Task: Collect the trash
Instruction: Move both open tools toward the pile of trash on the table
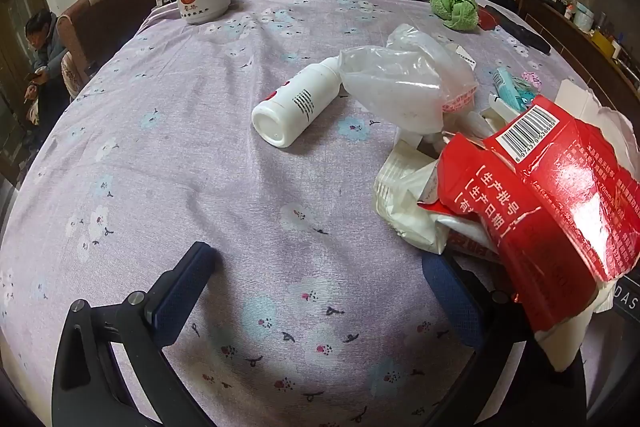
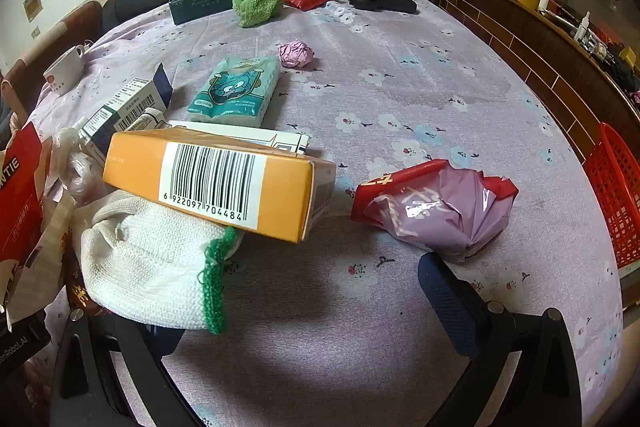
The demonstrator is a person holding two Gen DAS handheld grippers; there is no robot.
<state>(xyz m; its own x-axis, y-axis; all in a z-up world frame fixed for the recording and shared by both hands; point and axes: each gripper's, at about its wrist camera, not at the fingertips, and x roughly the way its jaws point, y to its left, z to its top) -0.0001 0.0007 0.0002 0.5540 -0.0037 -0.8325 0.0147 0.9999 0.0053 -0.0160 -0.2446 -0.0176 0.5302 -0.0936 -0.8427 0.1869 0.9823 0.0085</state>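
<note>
- Hovering above a tabletop (image 1: 160,167) covered in a lilac flowered cloth, two sets of tongs tilt downward, each held by a person.
- Left tongs (image 1: 320,291): released, spread wide, nothing between the blue pads, only bare cloth.
- Right tongs (image 2: 320,307): also released and wide. One blue finger shows clearly; the other is mostly hidden under a white knitted glove (image 2: 148,267) with green trim.
- Nearest the left tongs, a torn red carton (image 1: 552,199) leans over one finger, atop crumpled white wrappers (image 1: 408,211). It looks light and stiff but crushable; I would pinch a flat wall, not the ragged edge.
- Farther out, a white plastic bottle (image 1: 296,105) lies on its side, touching a clear plastic bag (image 1: 404,83). The bottle is probably smooth and apt to roll, so grip across its middle. The bag is soft and slippery.
- Nearest the right tongs, a crumpled red and lilac wrapper (image 2: 432,211) lies alone, light and springy; squeeze its bulk.
- An orange box (image 2: 216,179) rests tilted on the glove, against other boxes.
- Beyond sit a tissue pack (image 2: 236,93) and a pink foil ball (image 2: 296,54).
- A red mesh basket (image 2: 616,195) stands at the tabletop's far edge, possibly for the trash.
</note>
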